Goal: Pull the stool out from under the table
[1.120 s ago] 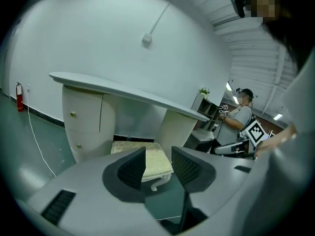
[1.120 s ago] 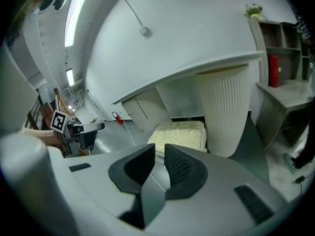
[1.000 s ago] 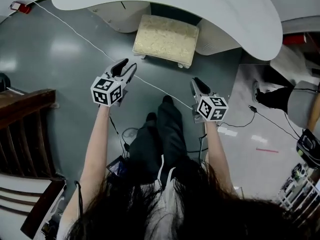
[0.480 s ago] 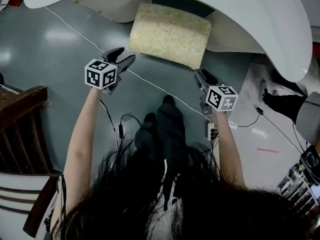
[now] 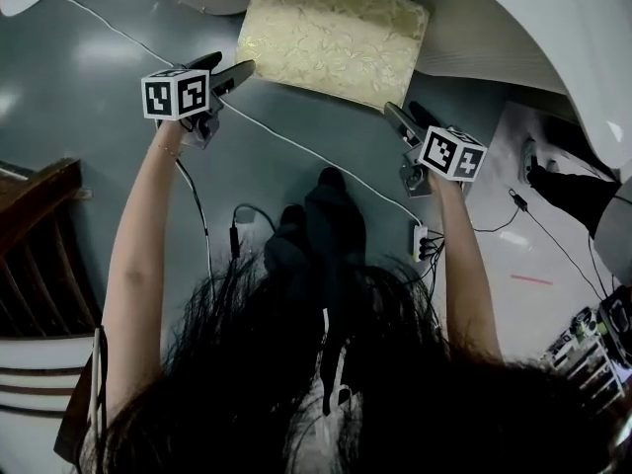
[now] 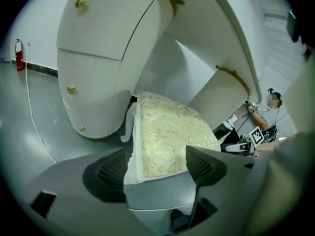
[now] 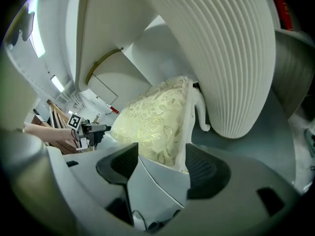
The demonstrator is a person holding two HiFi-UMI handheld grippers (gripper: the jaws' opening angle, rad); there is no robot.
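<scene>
The stool has a cream, gold-patterned cushion and white legs, and it stands part way under the white table. My left gripper is at the stool's near left corner. In the left gripper view that cushion corner lies between the jaws of the left gripper, which are opening, and the pads do not press on it. My right gripper is at the near right corner. Its jaws are opening too, with the cushion edge between the spread pads of the right gripper.
A white cable crosses the grey floor between stool and feet. A power strip lies to the right. A dark wooden chair stands at the left. The table's white pedestals flank the stool.
Both grippers have moved forward from above the floor to the stool's two near corners, and their jaws have gone from shut to spread. The head has leaned in toward the stool.
</scene>
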